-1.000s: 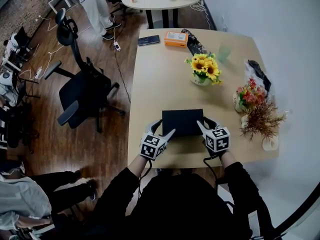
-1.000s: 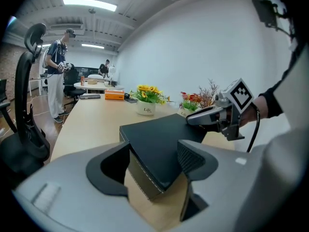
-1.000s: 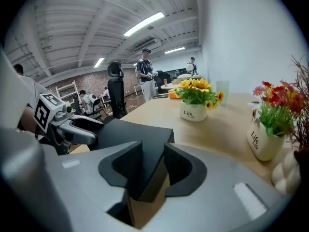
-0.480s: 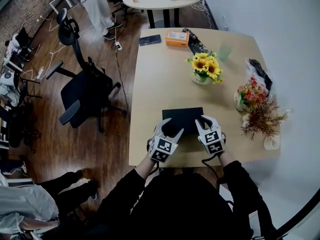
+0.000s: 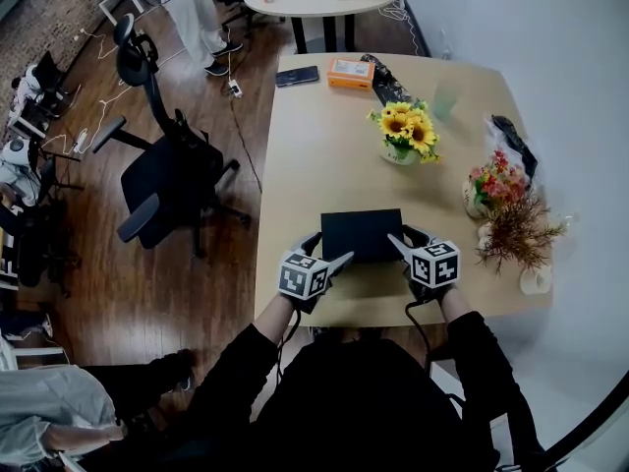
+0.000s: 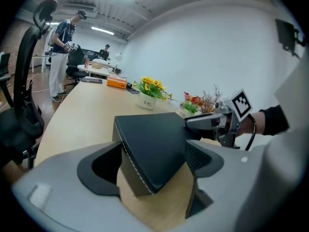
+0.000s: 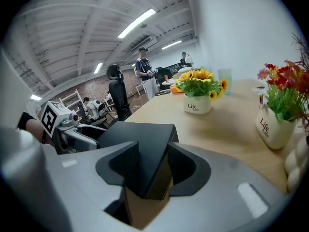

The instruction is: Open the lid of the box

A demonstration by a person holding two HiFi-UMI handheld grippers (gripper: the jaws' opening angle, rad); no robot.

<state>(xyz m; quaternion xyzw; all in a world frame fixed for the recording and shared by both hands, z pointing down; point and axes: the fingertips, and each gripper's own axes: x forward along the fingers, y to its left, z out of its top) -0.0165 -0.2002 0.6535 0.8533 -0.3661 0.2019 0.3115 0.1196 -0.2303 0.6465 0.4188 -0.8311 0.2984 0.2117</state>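
Observation:
A flat black box [image 5: 361,234] lies on the light wooden table [image 5: 314,155] near its front edge, lid down. My left gripper [image 5: 329,249] is at the box's near-left corner and my right gripper [image 5: 405,236] at its near-right corner. In the left gripper view the box [image 6: 149,139] pokes its corner between the jaws of the left gripper [image 6: 154,166], which have just been opening and stand wide. In the right gripper view the box [image 7: 140,134] likewise sits between the right gripper [image 7: 149,170] jaws, which have just been opening too. Neither presses on it.
A sunflower pot [image 5: 403,136] stands behind the box. A red flower pot [image 5: 488,190] and a dried-twig vase [image 5: 519,244] stand at the right. An orange box [image 5: 346,74] and a phone [image 5: 293,77] lie at the far end. An office chair [image 5: 162,180] stands left of the table.
The left gripper has drawn back to the left, off the lid, to the box's corner. The right gripper has shifted slightly right. Both pairs of jaws stand wider. The lid stays down.

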